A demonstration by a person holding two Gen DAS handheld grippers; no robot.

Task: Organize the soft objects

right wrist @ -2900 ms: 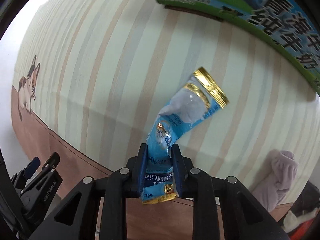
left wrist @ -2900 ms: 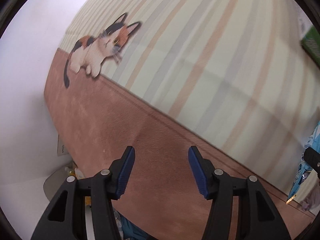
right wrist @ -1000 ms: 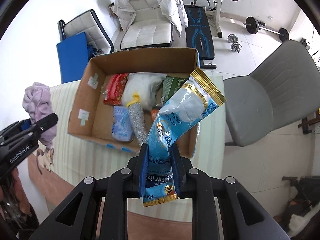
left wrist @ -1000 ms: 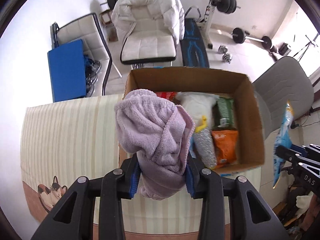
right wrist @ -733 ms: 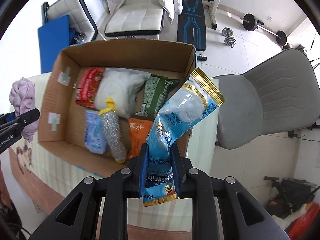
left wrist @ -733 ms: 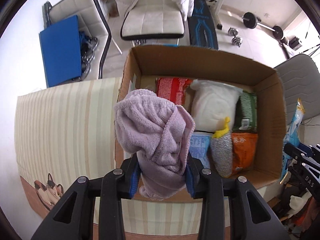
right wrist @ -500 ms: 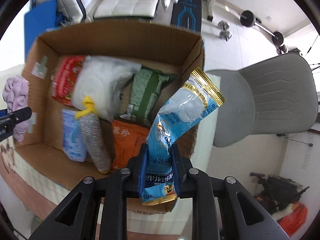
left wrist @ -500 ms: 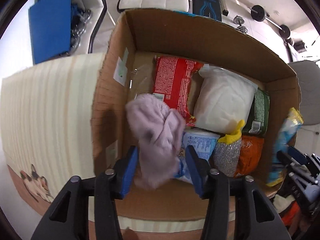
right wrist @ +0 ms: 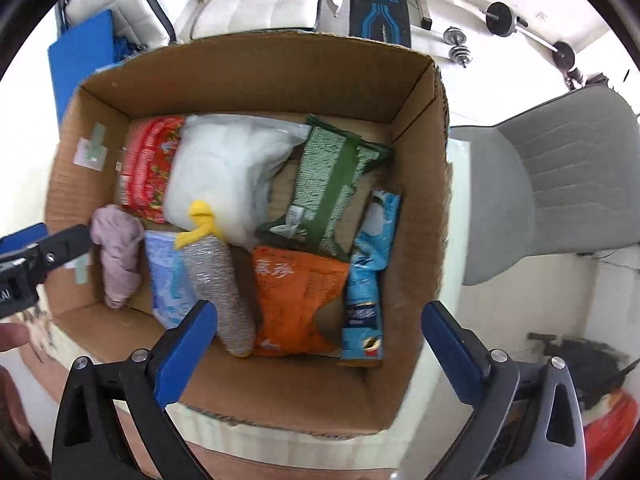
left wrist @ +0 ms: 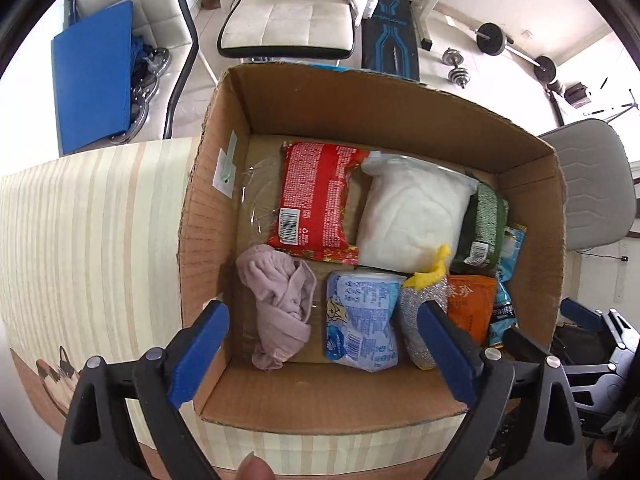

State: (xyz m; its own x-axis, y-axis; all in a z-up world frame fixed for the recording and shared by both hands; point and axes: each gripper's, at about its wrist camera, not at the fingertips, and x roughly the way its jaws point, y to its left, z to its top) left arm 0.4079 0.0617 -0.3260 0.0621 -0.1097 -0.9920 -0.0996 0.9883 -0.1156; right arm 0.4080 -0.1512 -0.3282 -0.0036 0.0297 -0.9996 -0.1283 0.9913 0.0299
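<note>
An open cardboard box (left wrist: pixel 384 100) (right wrist: pixel 260 72) stands on the striped cloth. The pink cloth (left wrist: pixel 280 312) (right wrist: pixel 118 252) lies in its near left corner. The blue pouch (right wrist: pixel 366 272) (left wrist: pixel 506 280) lies along its right wall. My left gripper (left wrist: pixel 320 344) is open and empty above the box's near side. My right gripper (right wrist: pixel 320 340) is open and empty above the near right part of the box.
The box also holds a red packet (left wrist: pixel 316 200), a white bag (left wrist: pixel 412 216), a green pack (right wrist: pixel 332 196), an orange bag (right wrist: pixel 296 300), a light blue pack (left wrist: pixel 360 320) and a metal scrubber (right wrist: pixel 218 276). A grey chair (right wrist: pixel 560 192) stands right; a white chair (left wrist: pixel 288 20) behind.
Both grippers opened. The pink cloth dropped from my left gripper into the box's left corner, and the blue pouch dropped from my right gripper along the right wall.
</note>
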